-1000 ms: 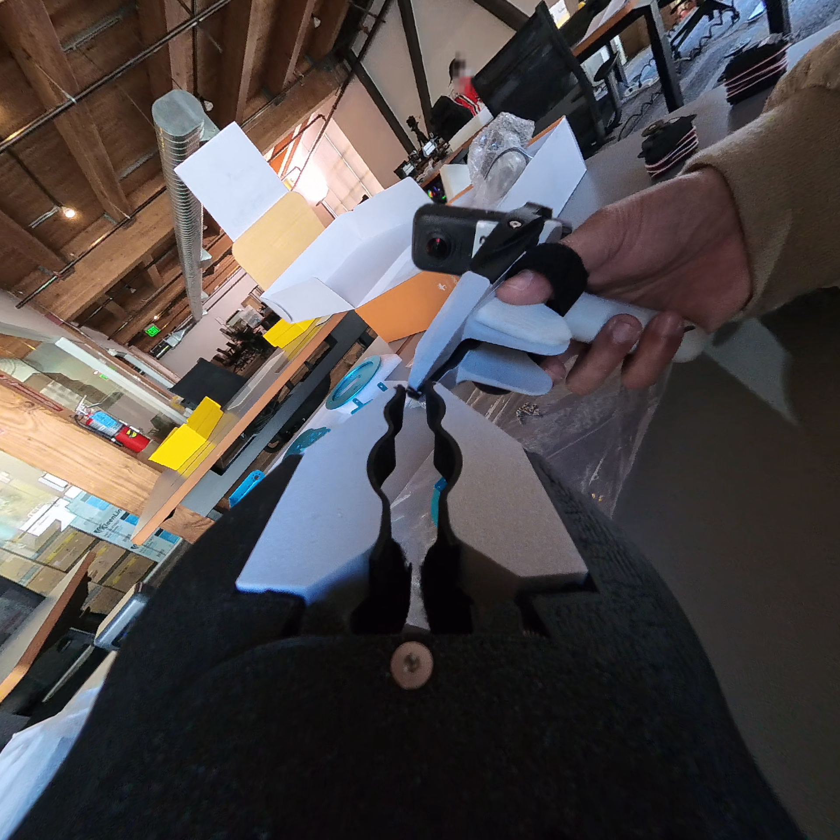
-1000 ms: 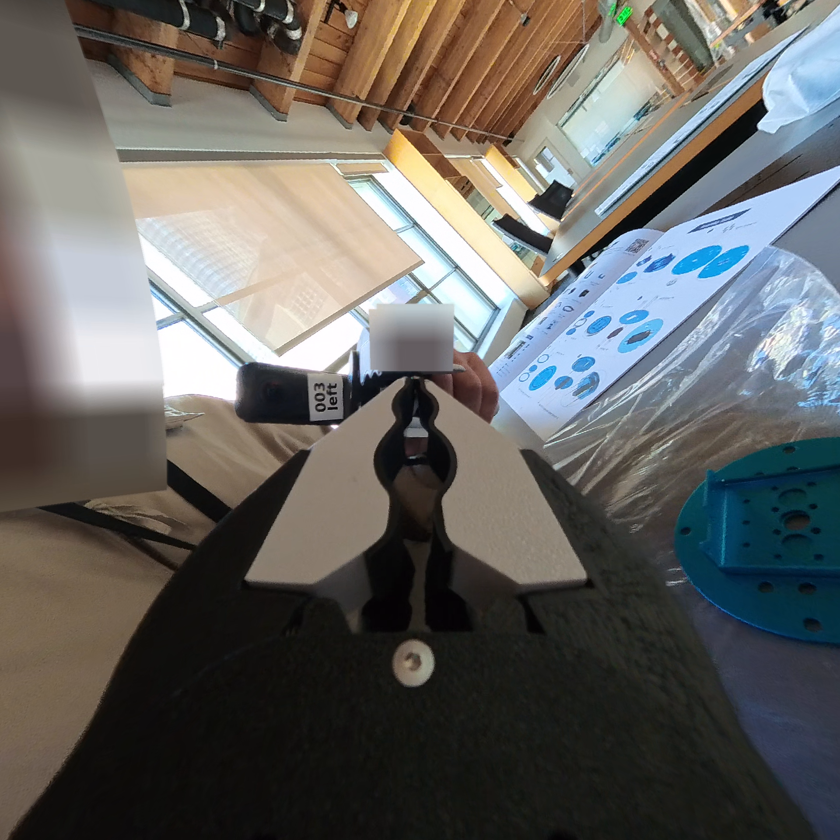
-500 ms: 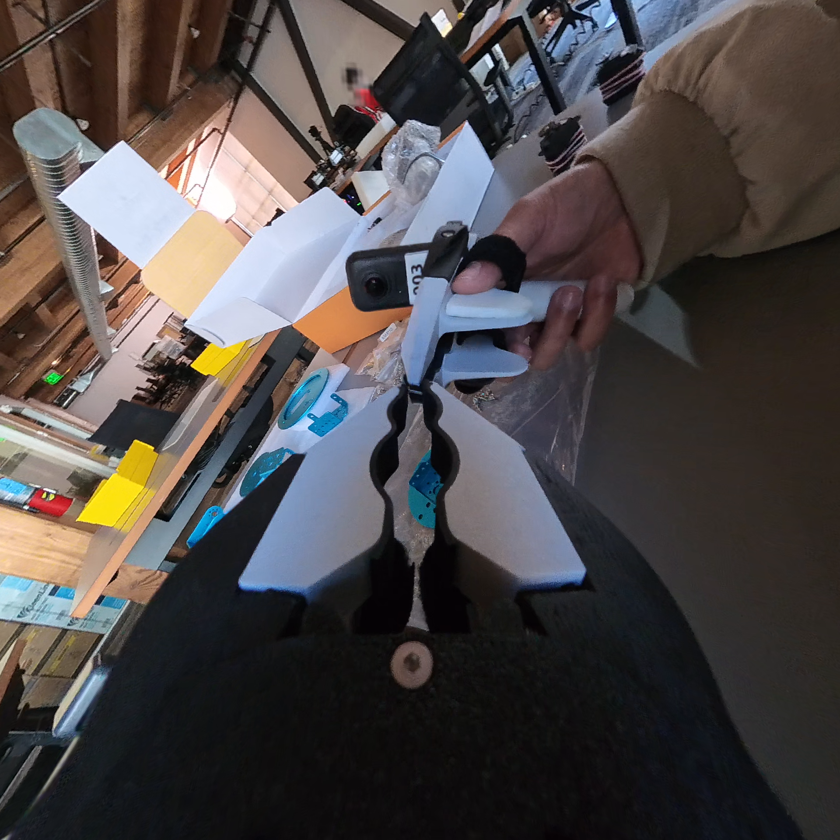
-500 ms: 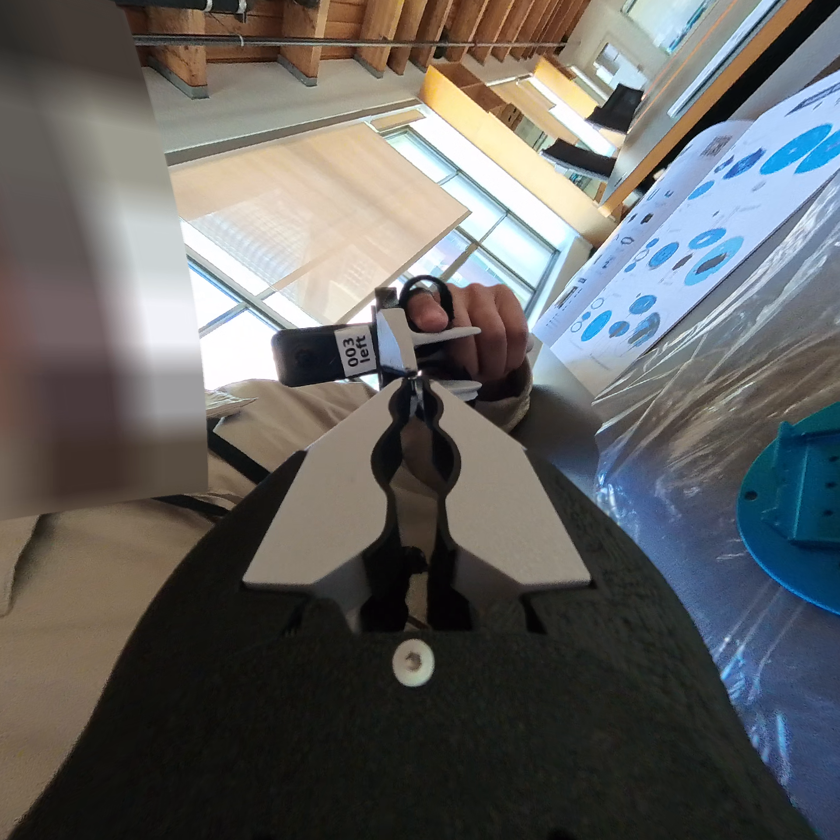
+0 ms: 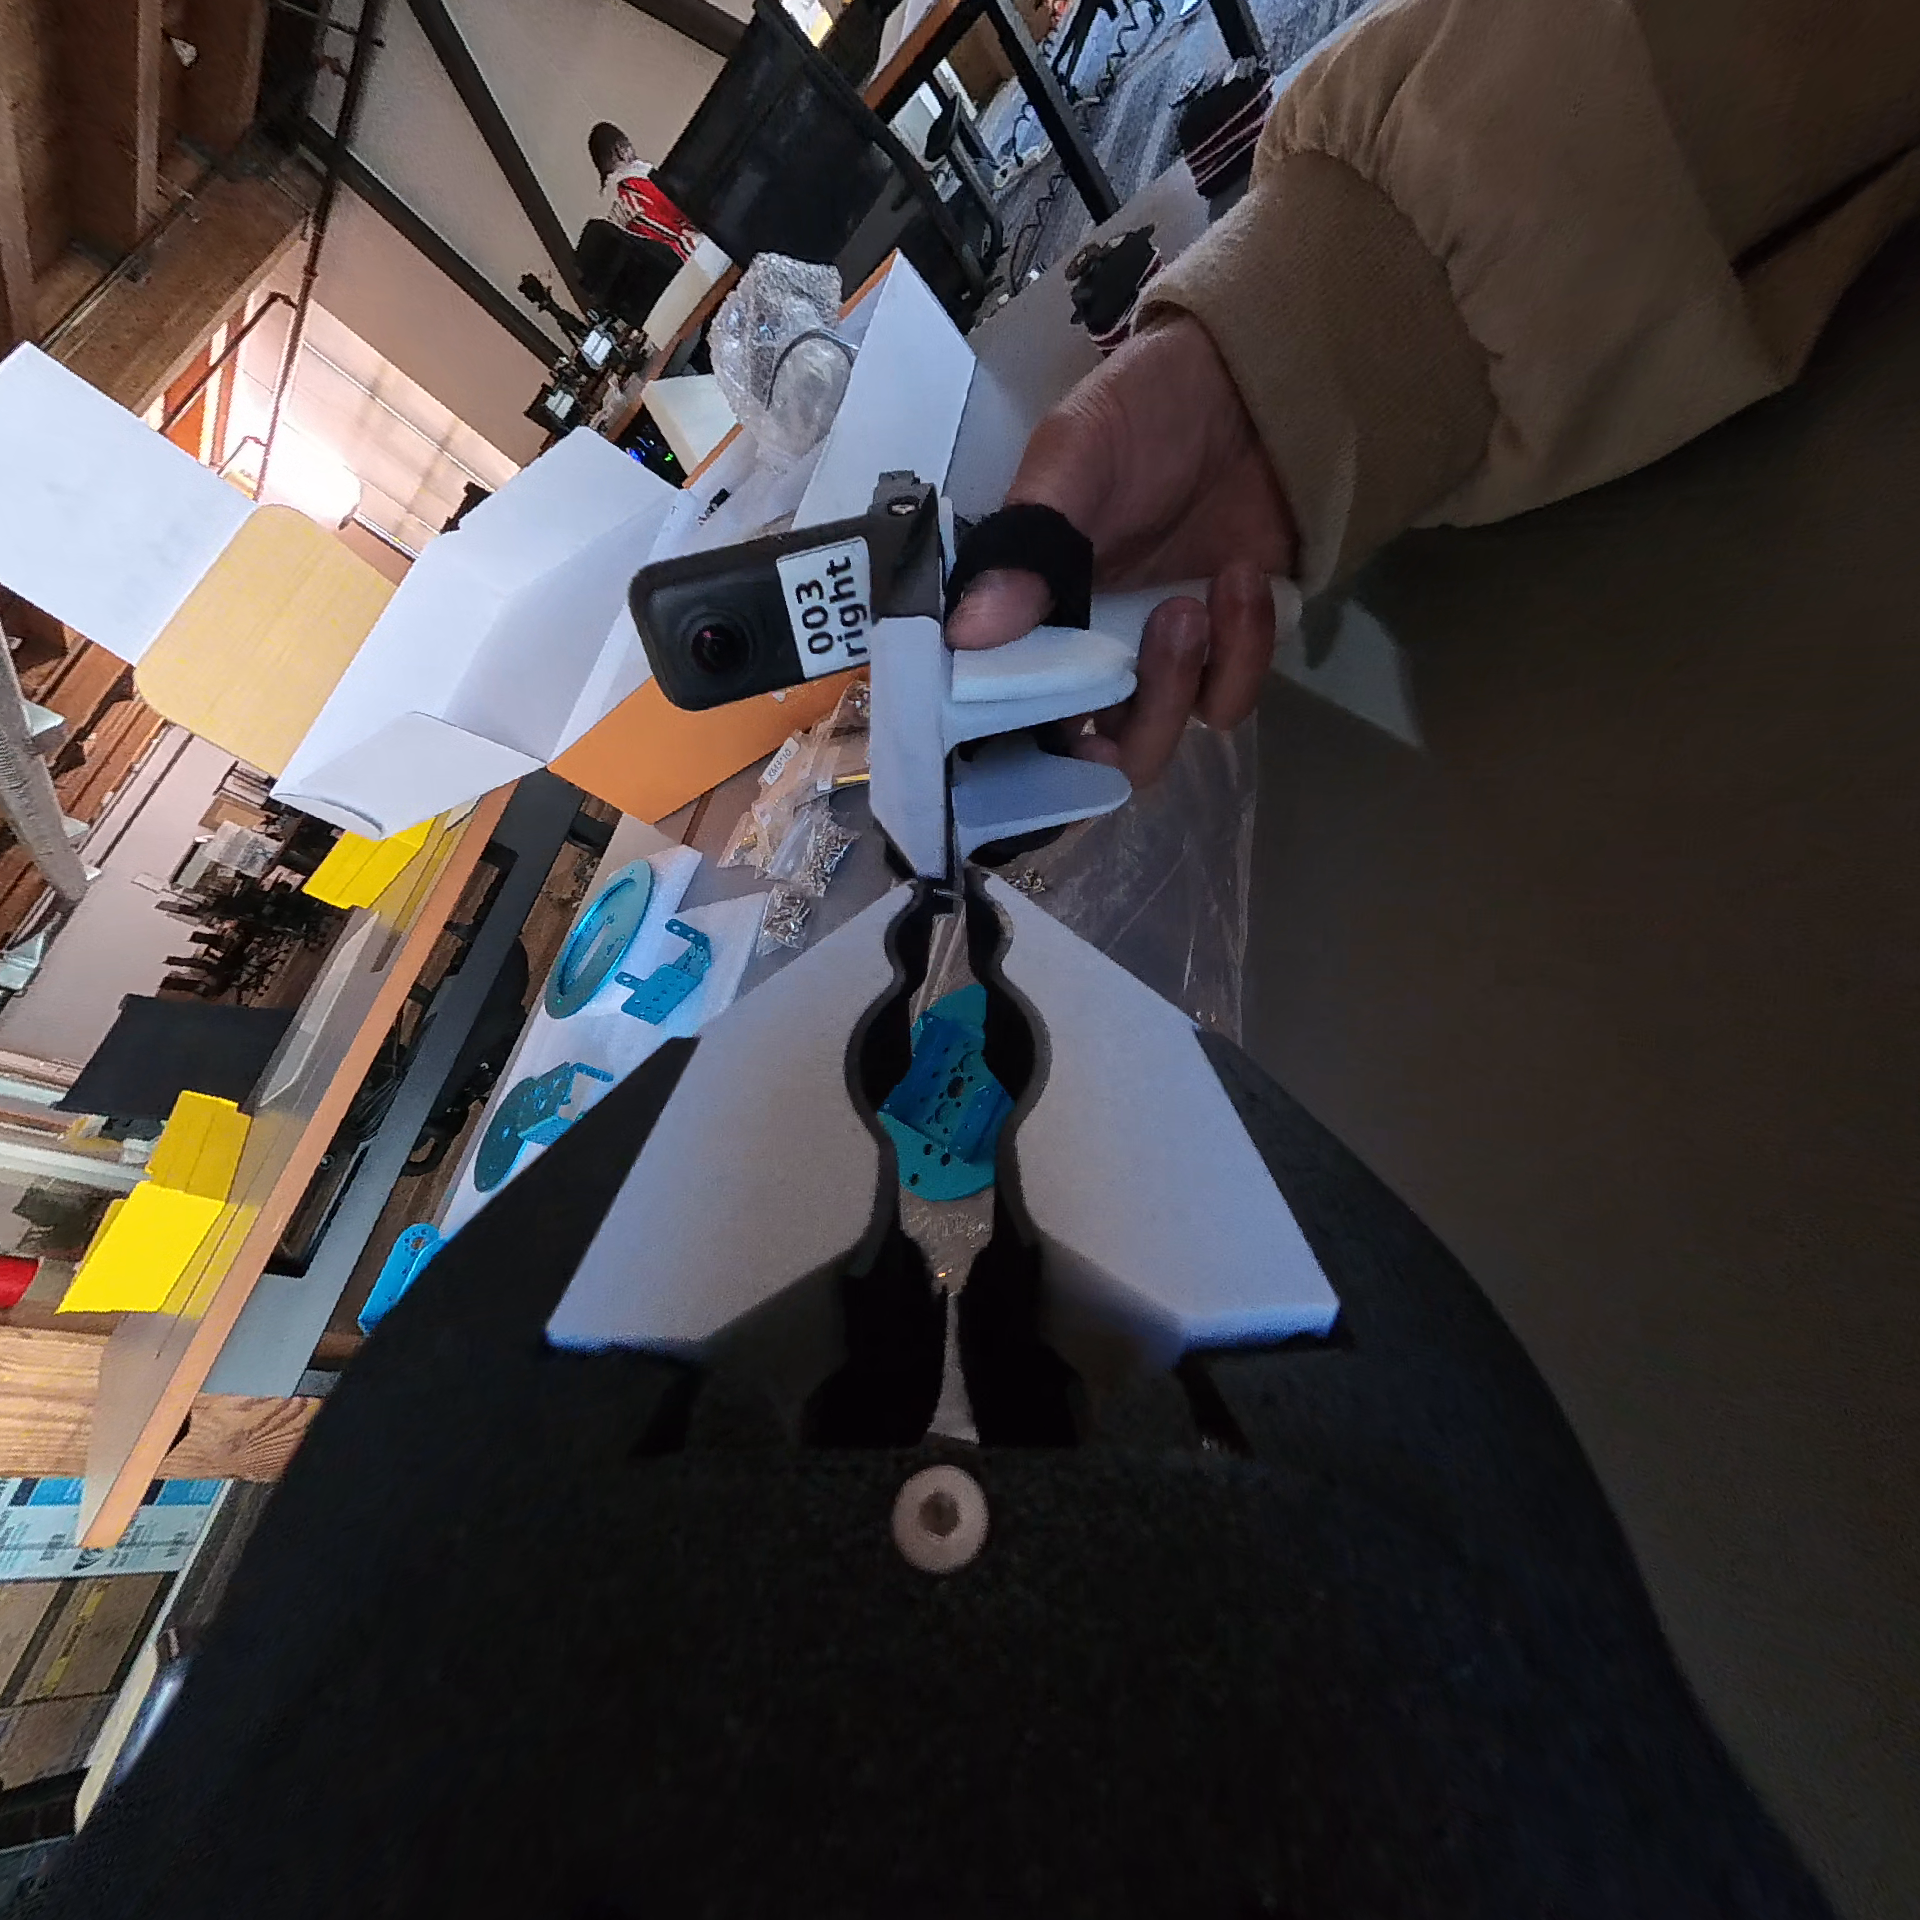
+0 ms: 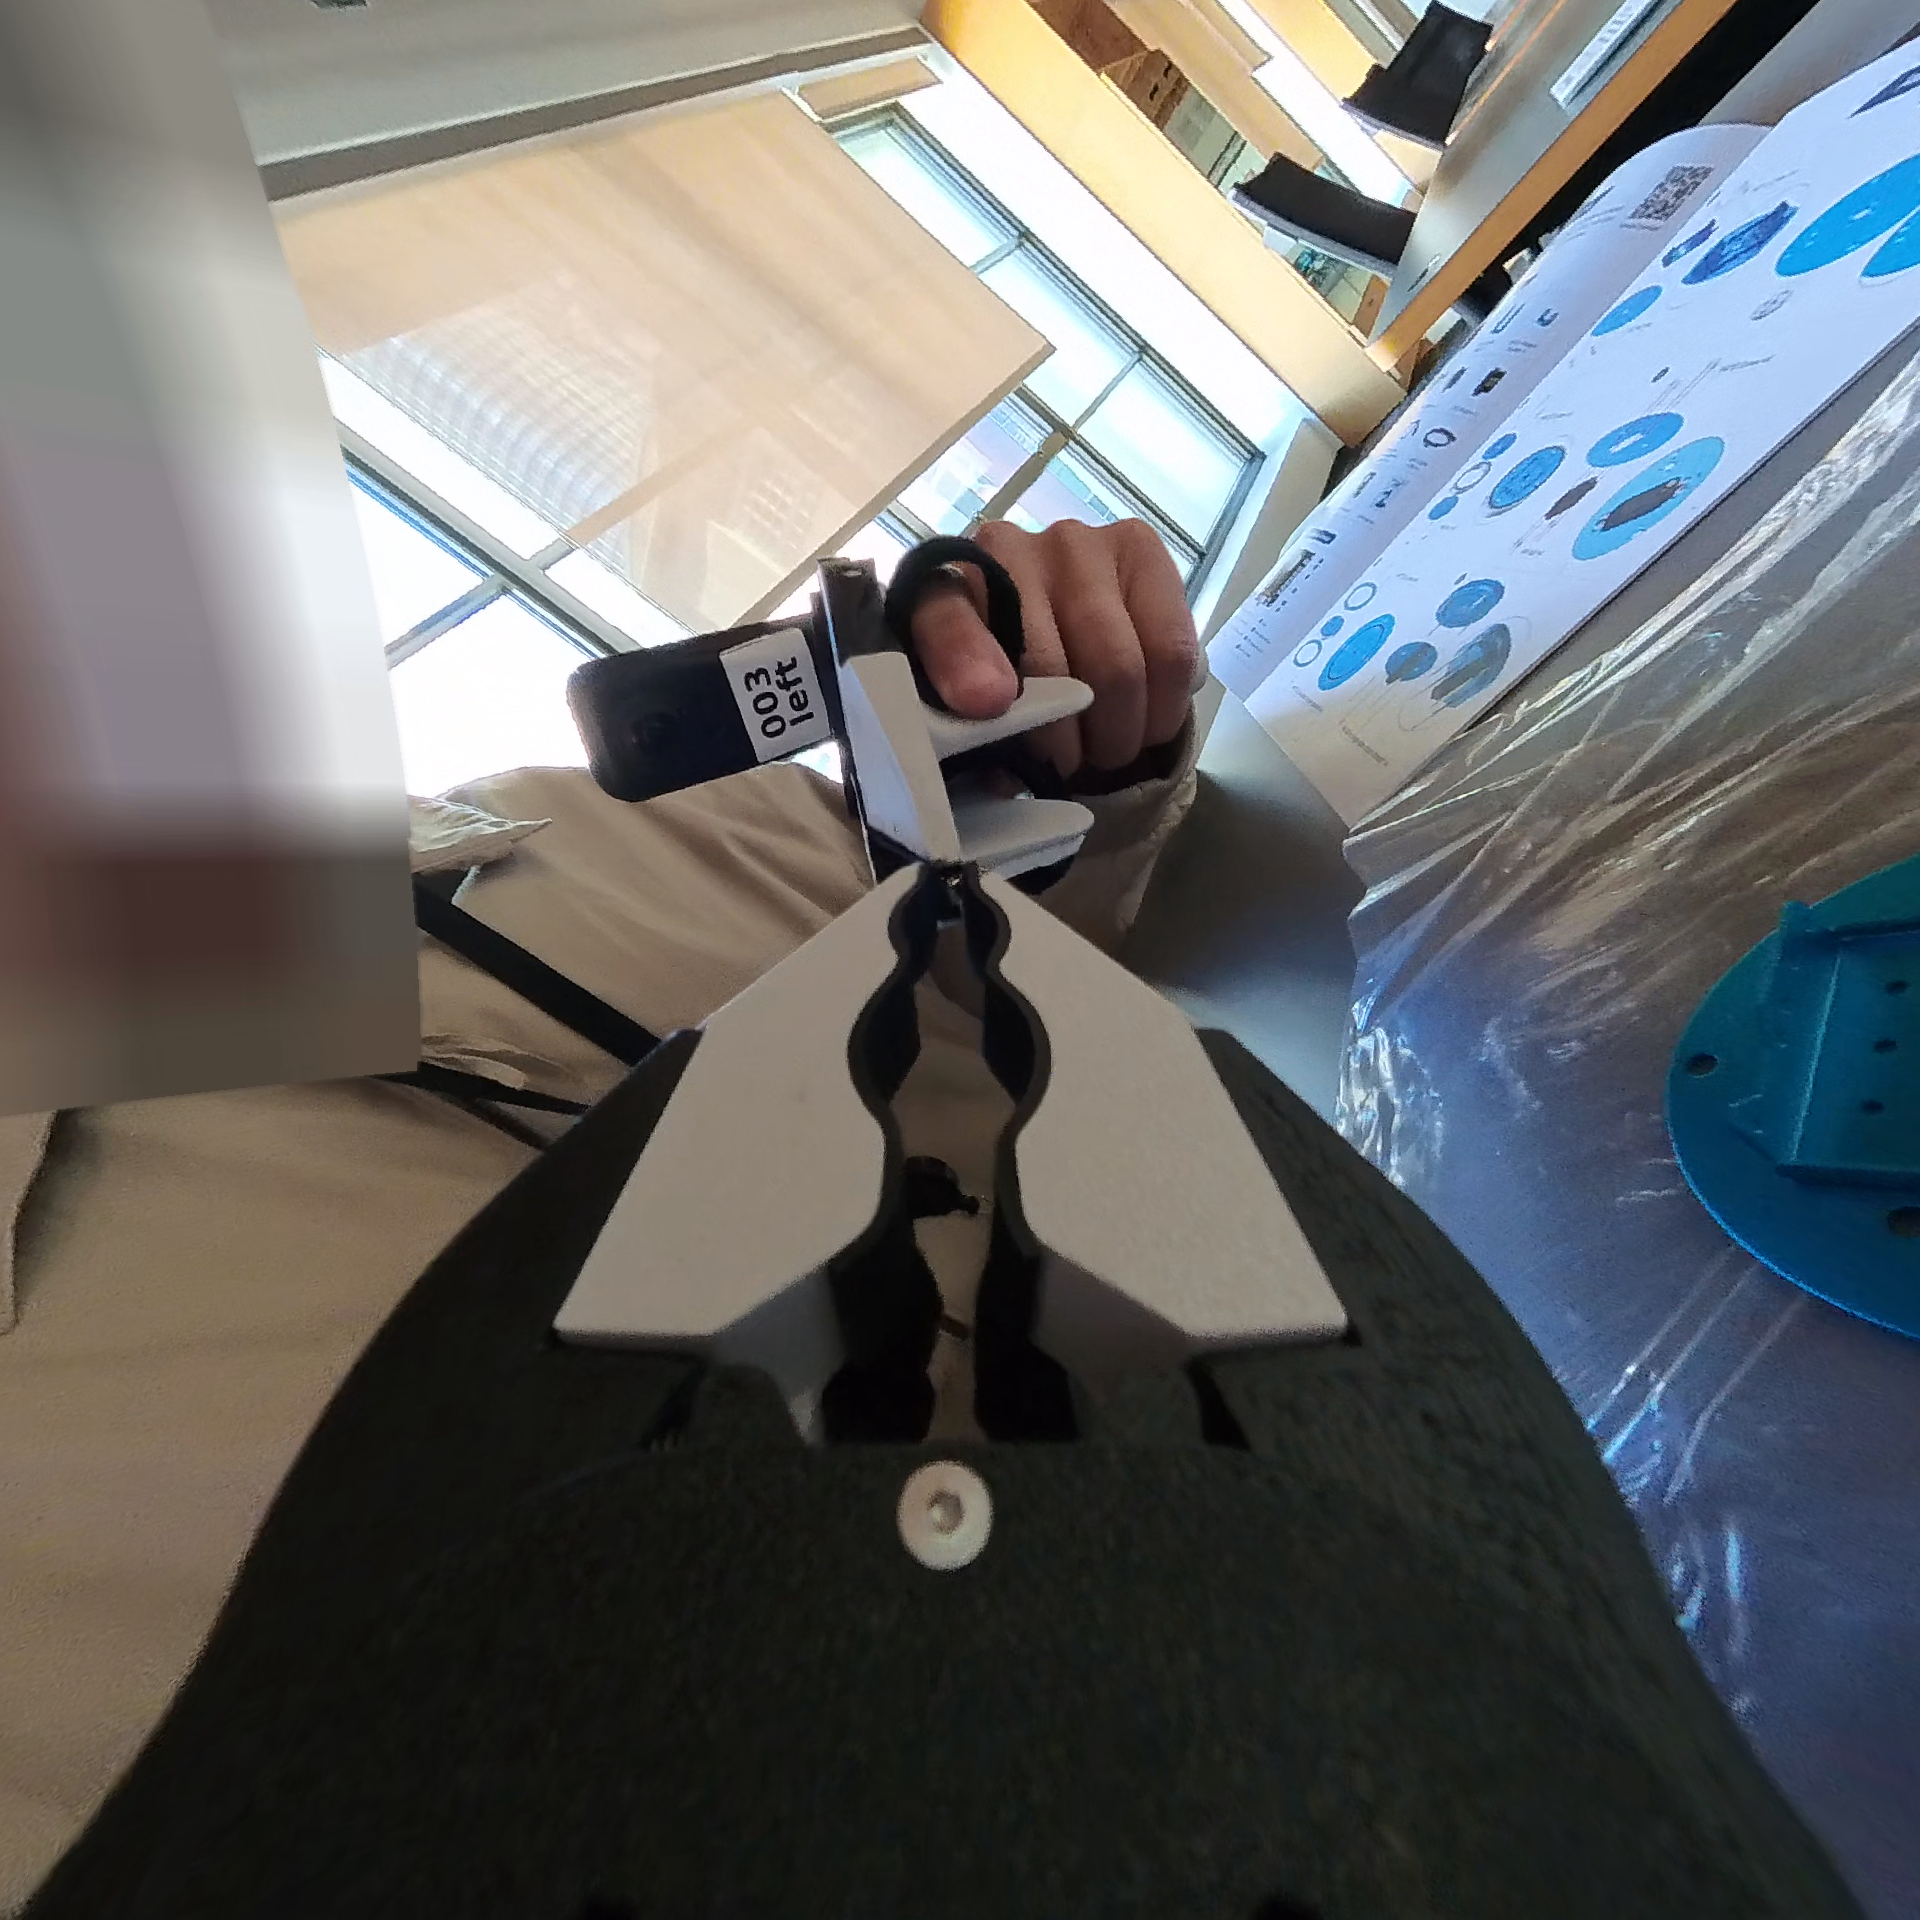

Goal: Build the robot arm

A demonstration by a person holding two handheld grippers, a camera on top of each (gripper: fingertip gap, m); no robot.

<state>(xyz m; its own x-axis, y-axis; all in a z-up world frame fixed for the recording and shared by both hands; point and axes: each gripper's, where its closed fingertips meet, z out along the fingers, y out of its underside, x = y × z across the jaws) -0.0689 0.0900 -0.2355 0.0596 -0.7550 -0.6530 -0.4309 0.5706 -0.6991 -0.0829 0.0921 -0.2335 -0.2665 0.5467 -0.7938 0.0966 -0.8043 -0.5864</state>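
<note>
My left gripper and my right gripper meet tip to tip in the air above the table. Both are nearly shut on a tiny dark part pinched where the tips meet; it also shows in the right wrist view. It is too small to tell what it is. The right gripper, held by a hand, also shows in the left wrist view. The left gripper also shows in the right wrist view. A teal disc with a bracket lies below on clear plastic, and shows in the right wrist view.
A grey table carries a clear plastic bag, a printed sheet with blue pictures, an open white and orange box, small bags of screws and teal parts on white foam. A person in a beige sleeve holds the grippers. My left and right fingertips are right by each other.
Both grippers stayed tip to tip and shut. Both have tilted, so the table and the teal disc now show more below the left gripper's fingers.
</note>
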